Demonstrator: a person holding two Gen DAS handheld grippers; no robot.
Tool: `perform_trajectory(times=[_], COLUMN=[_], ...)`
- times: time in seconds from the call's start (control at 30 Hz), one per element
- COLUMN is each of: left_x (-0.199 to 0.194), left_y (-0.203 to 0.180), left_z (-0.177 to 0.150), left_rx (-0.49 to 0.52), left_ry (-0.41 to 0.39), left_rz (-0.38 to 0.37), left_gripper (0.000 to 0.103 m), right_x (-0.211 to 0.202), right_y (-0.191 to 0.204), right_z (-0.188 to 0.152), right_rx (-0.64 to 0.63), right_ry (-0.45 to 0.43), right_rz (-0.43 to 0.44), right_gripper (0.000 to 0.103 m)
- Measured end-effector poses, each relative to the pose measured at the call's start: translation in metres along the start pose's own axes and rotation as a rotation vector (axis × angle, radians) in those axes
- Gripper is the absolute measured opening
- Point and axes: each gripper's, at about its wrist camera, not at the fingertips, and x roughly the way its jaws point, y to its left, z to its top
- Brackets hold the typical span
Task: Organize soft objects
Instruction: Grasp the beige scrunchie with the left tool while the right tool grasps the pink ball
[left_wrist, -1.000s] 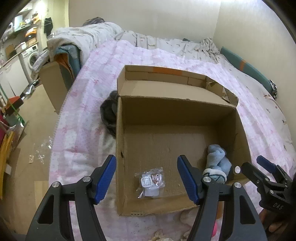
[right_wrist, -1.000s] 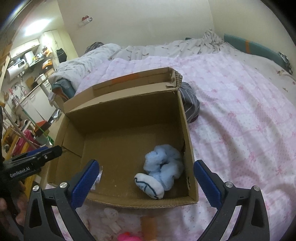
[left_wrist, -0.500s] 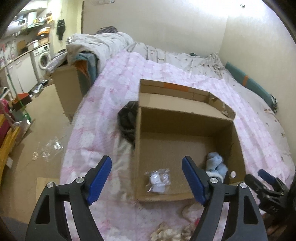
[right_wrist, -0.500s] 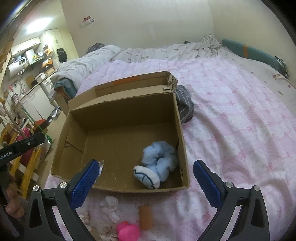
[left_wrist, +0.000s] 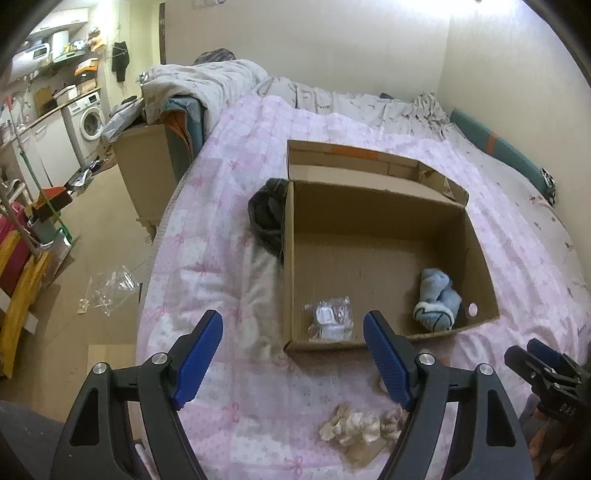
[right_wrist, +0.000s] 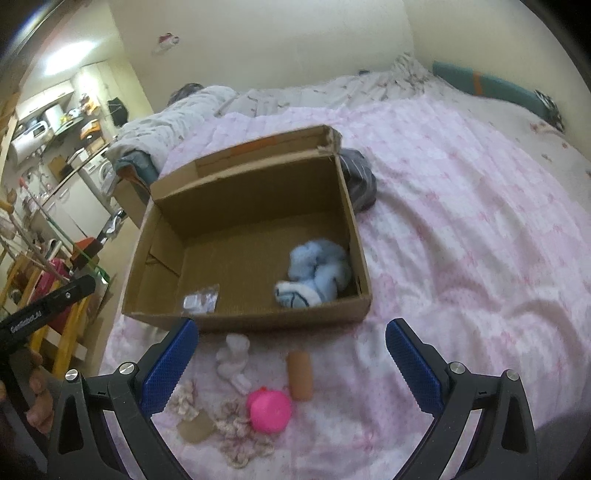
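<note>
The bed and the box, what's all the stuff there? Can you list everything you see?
cardboard box: one, brown, open, on the pink bedspread
fluffy soft toy: one, light blue, inside the box, right side
clear packet: one, see-through with small white bits, inside the box, near front wall
dark cloth: one, grey-black, on the bed against the box
pink ball: one, bright pink, on the bed in front of the box
tan cylinder: one, orange-brown, beside the pink ball
white figure: one, white, left of the cylinder
left gripper: blue pads, open, empty
right gripper: blue pads, open, empty
</note>
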Motion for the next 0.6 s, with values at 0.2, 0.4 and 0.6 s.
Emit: perform_trajectory(times=[0.2, 0.4, 0.6], left_x=[0.006, 0.039, 0.074], left_y=[0.005, -0.007, -0.033], left_z=[-0.011, -0.039, -0.073], left_rx=[-0.059, -0.078, -0.077], left_ry=[0.070, 0.272, 0.462], left_rz=[-0.018, -0.124, -0.224], left_gripper=[0.077, 0.077, 0.077], right_x=[0.001, 0.009, 0.012], right_y=[-0.004, -0.008, -0.015], right_z=[-0.007, -0.014, -0.013], right_rx=[0.047, 0.086, 0.133], right_ry=[0.039, 0.098, 0.112], right_rz=[0.039, 0.043, 0.055], right_gripper=[0.103, 0.103, 0.103])
